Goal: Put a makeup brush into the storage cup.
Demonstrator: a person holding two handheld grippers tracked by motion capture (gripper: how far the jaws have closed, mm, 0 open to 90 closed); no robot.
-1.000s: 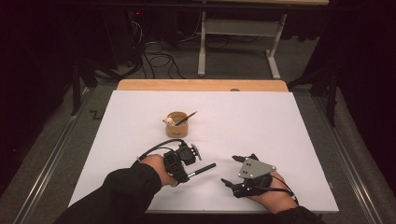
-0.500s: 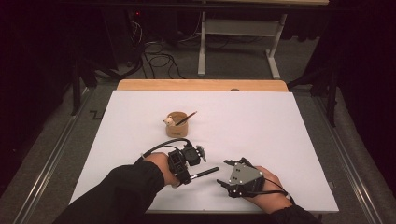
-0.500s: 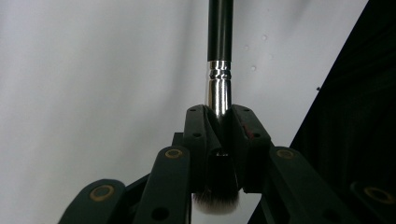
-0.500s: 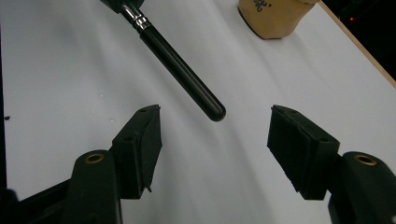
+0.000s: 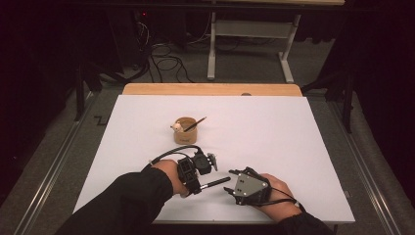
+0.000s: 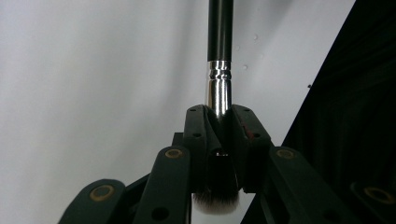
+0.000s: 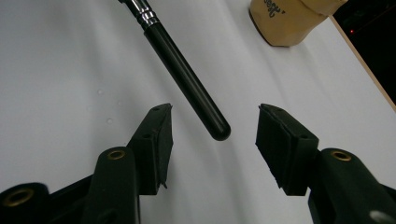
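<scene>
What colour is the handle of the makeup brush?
Glossy black, with a shiny silver ferrule; the brush handle shows best in the right gripper view.

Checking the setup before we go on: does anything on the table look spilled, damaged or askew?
Nothing stands out. The left gripper clamps the makeup brush at its ferrule, the right gripper is open around the handle tip, and the cup stands upright.

Black-handled makeup brush (image 6: 219,88), silver ferrule, pale bristles — held level above white table

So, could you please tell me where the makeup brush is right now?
In the high view the makeup brush sits near the table's front edge, clamped in the left hand-held gripper, its handle pointing toward the right hand-held gripper.
</scene>
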